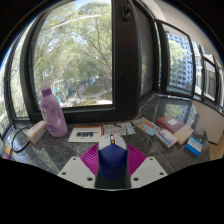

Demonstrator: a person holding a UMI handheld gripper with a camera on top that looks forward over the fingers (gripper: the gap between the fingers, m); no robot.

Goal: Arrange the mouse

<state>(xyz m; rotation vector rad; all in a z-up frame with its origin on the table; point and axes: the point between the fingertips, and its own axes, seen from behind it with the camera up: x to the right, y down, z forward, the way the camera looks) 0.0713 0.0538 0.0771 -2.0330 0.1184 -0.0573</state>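
Observation:
A dark blue computer mouse (pixel 111 160) with a small scroll wheel at its front sits between my gripper's (pixel 111 156) two magenta pads (pixel 91 158), which press on both its sides. The gripper holds it up over a grey marbled tabletop (pixel 60 150) by a large window. The mouse's underside is hidden.
A pink water bottle (pixel 52 112) stands ahead to the left. White papers (pixel 86 133) lie just beyond the fingers. Several books and boxes (pixel 170 128) are stacked to the right, a blue item (pixel 193 147) nearer. A window frame post (pixel 125 50) rises behind.

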